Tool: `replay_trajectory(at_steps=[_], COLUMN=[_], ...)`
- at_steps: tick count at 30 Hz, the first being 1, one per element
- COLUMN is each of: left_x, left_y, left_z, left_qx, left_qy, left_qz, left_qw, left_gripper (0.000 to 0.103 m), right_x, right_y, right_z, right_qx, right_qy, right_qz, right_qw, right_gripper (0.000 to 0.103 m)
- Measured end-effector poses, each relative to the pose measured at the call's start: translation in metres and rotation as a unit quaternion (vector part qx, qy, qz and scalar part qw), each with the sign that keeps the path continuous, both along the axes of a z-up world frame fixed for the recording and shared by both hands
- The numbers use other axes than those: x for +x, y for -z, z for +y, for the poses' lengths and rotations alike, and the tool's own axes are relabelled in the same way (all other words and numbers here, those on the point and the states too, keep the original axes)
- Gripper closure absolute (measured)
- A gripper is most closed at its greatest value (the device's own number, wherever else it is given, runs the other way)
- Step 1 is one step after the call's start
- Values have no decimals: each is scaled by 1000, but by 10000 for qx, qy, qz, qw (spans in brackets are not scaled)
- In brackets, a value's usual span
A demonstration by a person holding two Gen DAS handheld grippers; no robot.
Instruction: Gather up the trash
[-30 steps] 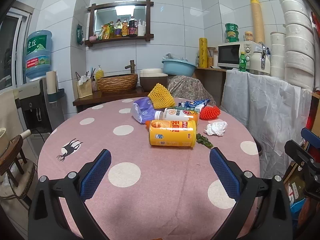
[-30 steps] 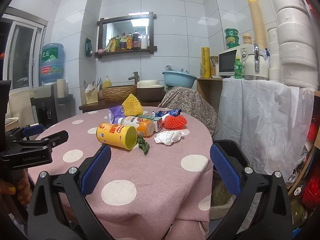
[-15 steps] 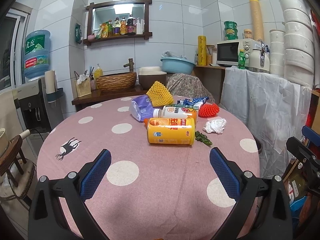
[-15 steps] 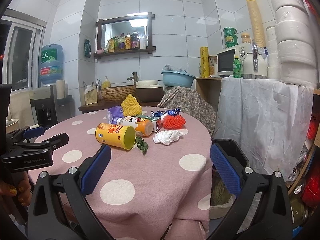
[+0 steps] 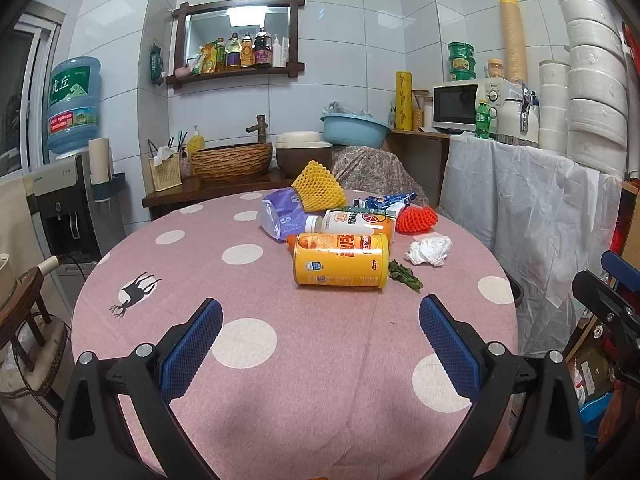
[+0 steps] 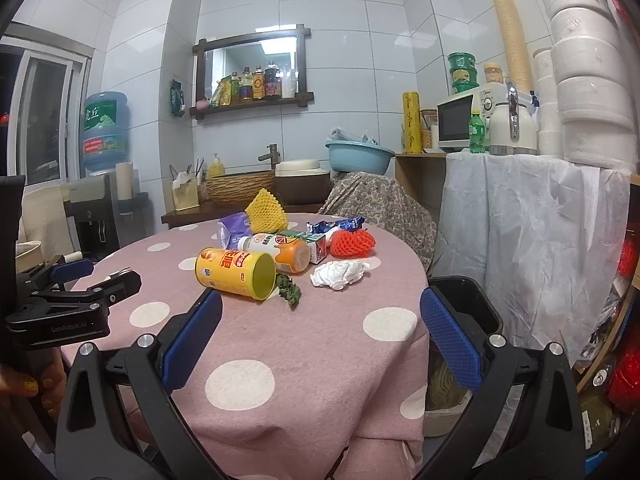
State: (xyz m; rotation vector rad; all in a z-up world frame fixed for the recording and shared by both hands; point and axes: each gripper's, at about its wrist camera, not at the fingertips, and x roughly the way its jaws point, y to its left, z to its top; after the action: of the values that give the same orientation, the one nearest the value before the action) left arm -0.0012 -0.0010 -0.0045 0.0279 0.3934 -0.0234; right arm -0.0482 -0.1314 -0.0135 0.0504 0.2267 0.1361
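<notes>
Left wrist view shows the left gripper [image 5: 320, 322] with its two blue pads wide apart and nothing between them, held above the near part of a round table [image 5: 248, 280] covered with a pink cloth with white dots. The trash lies in one group on the far half of the table. Nearest is a yellow can [image 5: 341, 260] on its side, and just beside its right end there is a small green leaf scrap [image 5: 405, 277]. Behind the can lies a white and orange bottle [image 5: 356, 222], also on its side, touching a purple plastic bag [image 5: 280, 214] at the left. A yellow foam net [image 5: 318, 192] stands behind the bag, a red foam net [image 5: 416, 219] is to the right of the bottle, and a blue wrapper [image 5: 386, 201] lies behind them. A crumpled white tissue [image 5: 429, 251] is near the right edge of the table, apart from the can. In the right wrist view the right gripper [image 6: 320, 322] is also wide apart and empty, over the right near edge of the table, and the open mouth of the can faces this camera. A black bin [image 6: 470, 300] stands on the floor just beside the table, partly hidden behind the right finger. The left gripper is seen at the left edge of this view, held by a hand [image 6: 30, 384].
</notes>
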Motion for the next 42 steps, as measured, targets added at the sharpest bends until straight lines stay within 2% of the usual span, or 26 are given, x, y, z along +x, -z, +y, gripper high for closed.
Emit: replay_trajectory(at_steps=[35, 42], left_x=[-1, 2], left_y=[6, 11], left_z=[-7, -12], left_qx=[53, 89], left_qy=[26, 180], left_qz=[17, 87], left_qw=[10000, 9998], left_gripper=[5, 5], right_x=[0, 3], right_y=[-1, 2], right_z=[2, 2], right_qx=[-14, -45], right_qy=[-5, -6], right_qz=[15, 70], right_qw=[10000, 10000], right_gripper=[5, 5])
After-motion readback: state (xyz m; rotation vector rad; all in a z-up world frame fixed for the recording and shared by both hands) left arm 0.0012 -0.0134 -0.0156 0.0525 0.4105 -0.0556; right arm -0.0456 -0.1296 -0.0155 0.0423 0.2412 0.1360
